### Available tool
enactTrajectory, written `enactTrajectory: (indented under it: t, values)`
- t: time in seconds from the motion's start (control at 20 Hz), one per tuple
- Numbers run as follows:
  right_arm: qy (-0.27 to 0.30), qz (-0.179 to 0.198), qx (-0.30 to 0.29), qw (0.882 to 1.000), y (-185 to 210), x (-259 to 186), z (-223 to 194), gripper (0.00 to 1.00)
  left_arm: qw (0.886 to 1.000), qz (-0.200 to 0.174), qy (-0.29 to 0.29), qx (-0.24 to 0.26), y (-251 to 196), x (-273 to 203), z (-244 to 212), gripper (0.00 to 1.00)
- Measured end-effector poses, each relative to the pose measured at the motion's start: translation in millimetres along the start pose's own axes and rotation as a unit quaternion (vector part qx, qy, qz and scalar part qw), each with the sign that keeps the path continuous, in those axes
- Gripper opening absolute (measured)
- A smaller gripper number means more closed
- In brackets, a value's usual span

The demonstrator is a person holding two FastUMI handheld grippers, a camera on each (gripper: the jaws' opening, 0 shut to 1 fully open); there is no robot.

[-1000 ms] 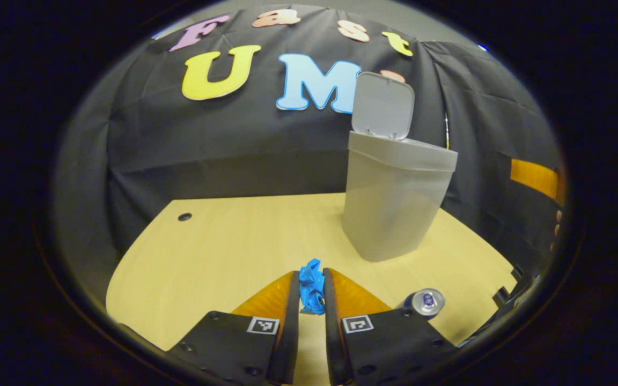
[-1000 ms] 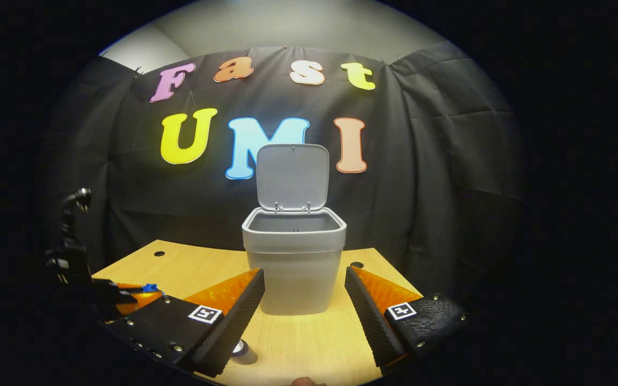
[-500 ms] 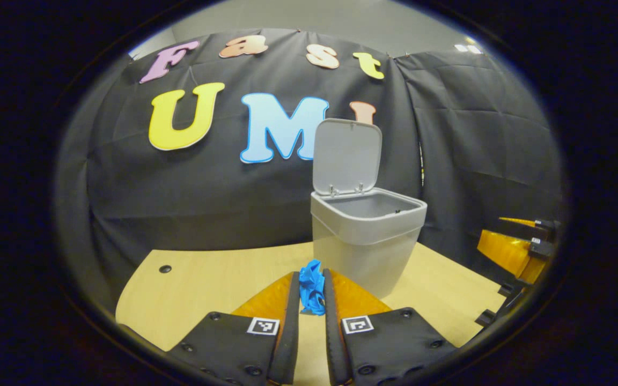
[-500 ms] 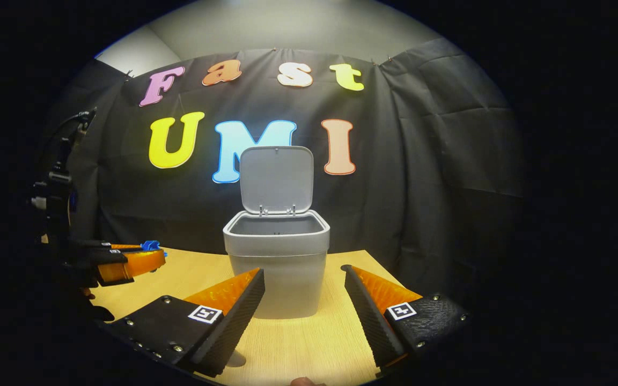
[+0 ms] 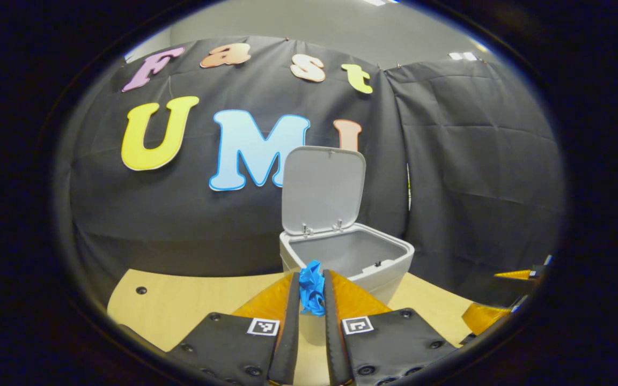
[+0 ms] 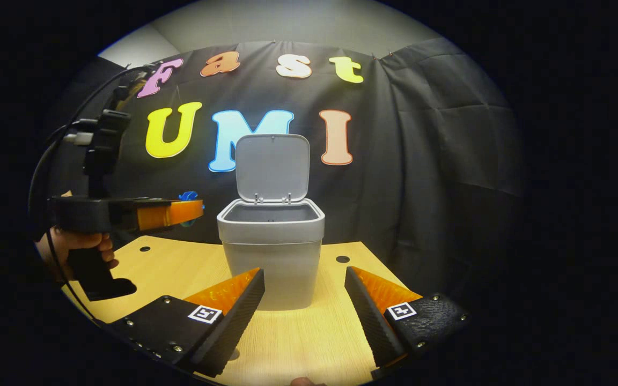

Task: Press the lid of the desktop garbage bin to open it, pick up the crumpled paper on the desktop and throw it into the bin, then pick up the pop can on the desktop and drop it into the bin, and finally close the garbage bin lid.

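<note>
Over on the left, a hand (image 6: 75,244) is gripping the handle of the left gripper (image 6: 193,210), which is hovering level with the rim of the garbage bin (image 6: 271,252) and just short of it. Its two fingers are squeezing together on the crumpled paper (image 5: 311,287), a blue wad poking up between the fingertips; in the left gripper view the paper is sitting right in front of the bin's near rim, with the open grey interior lying just beyond the tips. The lid (image 5: 322,188) is standing upright at the back of the bin, hinged open. The bin itself is resting on the wooden desktop (image 6: 298,343), directly ahead of the right gripper (image 6: 303,279). That gripper is hanging low over the desktop with its fingers spread wide apart and nothing between them, the bin's lower body showing in the gap. Farther right, past the bin, a small dark hole (image 6: 343,259) is showing in the desktop near its back edge
</note>
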State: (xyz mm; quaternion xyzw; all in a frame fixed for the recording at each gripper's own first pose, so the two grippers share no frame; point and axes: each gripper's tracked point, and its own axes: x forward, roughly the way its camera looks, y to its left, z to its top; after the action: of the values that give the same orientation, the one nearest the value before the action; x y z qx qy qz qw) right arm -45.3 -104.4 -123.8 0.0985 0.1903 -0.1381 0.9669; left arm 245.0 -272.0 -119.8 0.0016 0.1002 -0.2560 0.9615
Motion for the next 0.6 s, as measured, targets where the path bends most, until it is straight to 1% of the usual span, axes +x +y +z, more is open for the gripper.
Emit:
enactTrajectory:
  t: [0.15, 0.25, 0.3, 0.35, 0.4, 0.55, 0.6]
  values:
    - [0.008, -0.009, -0.004, 1.000, -6, -3, -5, 0.96, 1.000, -0.005, 0.004, 0.005, -6, 25, 5, 0.30]
    - [0.011, -0.017, -0.011, 1.000, -9, -7, -6, 0.96, 1.000, -0.010, 0.009, 0.008, -11, 44, 8, 0.28]
    - [0.011, -0.021, -0.015, 1.000, -11, -9, -8, 0.96, 1.000, -0.013, 0.014, 0.009, -15, 51, 7, 0.31]
    - [0.014, -0.026, -0.020, 0.999, -13, -11, -10, 0.96, 1.000, -0.017, 0.018, 0.007, -17, 58, 4, 0.27]
    - [0.016, -0.034, -0.026, 0.999, -15, -12, -9, 0.96, 1.000, -0.024, 0.020, 0.002, -22, 64, 2, 0.33]
    - [0.021, -0.047, -0.040, 0.998, -16, -15, -13, 0.96, 0.999, -0.031, 0.022, -0.001, -27, 76, 3, 0.37]
    - [0.020, -0.051, -0.042, 0.998, -17, -16, -12, 0.96, 0.999, -0.034, 0.023, -0.001, -28, 79, 2, 0.41]
